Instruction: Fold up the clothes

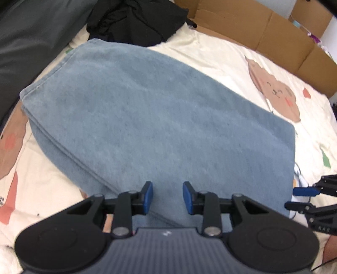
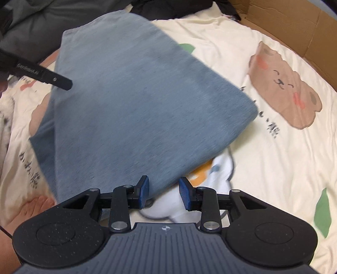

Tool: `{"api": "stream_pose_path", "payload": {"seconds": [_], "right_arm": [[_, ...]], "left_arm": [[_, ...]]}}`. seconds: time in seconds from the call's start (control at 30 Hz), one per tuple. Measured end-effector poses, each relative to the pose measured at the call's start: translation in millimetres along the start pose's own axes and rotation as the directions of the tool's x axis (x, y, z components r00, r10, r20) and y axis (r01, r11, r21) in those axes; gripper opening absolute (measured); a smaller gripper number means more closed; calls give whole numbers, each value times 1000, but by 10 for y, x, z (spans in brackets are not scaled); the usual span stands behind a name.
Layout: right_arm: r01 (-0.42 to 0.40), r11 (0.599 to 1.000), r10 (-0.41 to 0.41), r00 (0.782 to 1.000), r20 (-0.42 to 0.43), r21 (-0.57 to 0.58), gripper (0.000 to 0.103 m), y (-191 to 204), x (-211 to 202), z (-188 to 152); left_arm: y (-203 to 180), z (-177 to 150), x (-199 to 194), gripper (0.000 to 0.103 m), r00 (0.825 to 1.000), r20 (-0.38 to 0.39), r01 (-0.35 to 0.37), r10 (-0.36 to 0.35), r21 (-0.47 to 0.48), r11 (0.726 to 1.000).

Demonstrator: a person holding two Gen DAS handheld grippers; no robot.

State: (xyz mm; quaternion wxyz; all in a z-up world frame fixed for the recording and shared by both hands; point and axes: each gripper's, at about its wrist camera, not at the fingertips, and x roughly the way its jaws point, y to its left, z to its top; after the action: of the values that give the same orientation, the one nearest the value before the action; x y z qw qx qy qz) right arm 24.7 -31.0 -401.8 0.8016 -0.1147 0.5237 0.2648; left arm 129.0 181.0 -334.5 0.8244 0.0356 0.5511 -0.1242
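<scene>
A folded blue-grey garment point(image 1: 147, 109) lies flat on a cream bedsheet point(image 1: 210, 54) printed with cartoon bears. My left gripper point(image 1: 167, 197) hovers over its near edge, open, with only the cloth's surface showing below the gap. My right gripper point(image 2: 163, 192) is open above the garment's near right corner point(image 2: 160, 168), where a white garment with an orange print point(image 2: 212, 175) peeks out from under it. The right gripper point(image 1: 291, 198) also shows at the right edge of the left wrist view. One left finger point(image 2: 52, 79) reaches in over the blue cloth's left side.
A pile of black clothes point(image 1: 137, 19) sits at the far end of the bed. Dark grey bedding point(image 1: 27, 42) lies to the left. Cardboard box walls point(image 1: 273, 31) border the far right. Bare skin of a person point(image 2: 35, 208) shows at lower left.
</scene>
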Motion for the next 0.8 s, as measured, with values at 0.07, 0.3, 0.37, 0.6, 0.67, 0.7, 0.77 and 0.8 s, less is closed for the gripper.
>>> {"api": "stream_pose_path", "payload": {"seconds": [0.07, 0.3, 0.37, 0.6, 0.67, 0.7, 0.77, 0.8], "right_arm": [[0, 1000, 0, 1000, -2, 11, 38, 69, 3, -47], [-19, 997, 20, 1000, -9, 81, 38, 271, -46, -201], [-27, 994, 29, 999, -14, 102, 38, 321, -60, -240], [-25, 990, 31, 999, -37, 139, 38, 464, -97, -366], [-22, 987, 29, 999, -41, 156, 38, 478, -105, -384], [-20, 986, 28, 999, -43, 168, 38, 478, -112, -391], [-19, 981, 28, 999, -46, 193, 38, 475, -126, -404], [-25, 977, 35, 998, -43, 213, 38, 457, -137, -406]], "left_arm": [[-50, -31, -4, 34, 1000, -15, -7, 7, 21, 1000], [-152, -123, -37, 37, 999, -42, -10, 12, 56, 998], [-179, -140, -50, 38, 999, -44, -8, 10, 59, 998], [-263, -152, -86, 39, 999, -39, 3, -1, 57, 998], [-285, -158, -93, 39, 999, -40, 10, -7, 64, 998], [-295, -163, -92, 39, 999, -42, 12, -9, 66, 998], [-311, -173, -88, 39, 999, -47, 15, -12, 68, 998], [-313, -175, -87, 39, 999, -47, 18, -15, 66, 998]]}}
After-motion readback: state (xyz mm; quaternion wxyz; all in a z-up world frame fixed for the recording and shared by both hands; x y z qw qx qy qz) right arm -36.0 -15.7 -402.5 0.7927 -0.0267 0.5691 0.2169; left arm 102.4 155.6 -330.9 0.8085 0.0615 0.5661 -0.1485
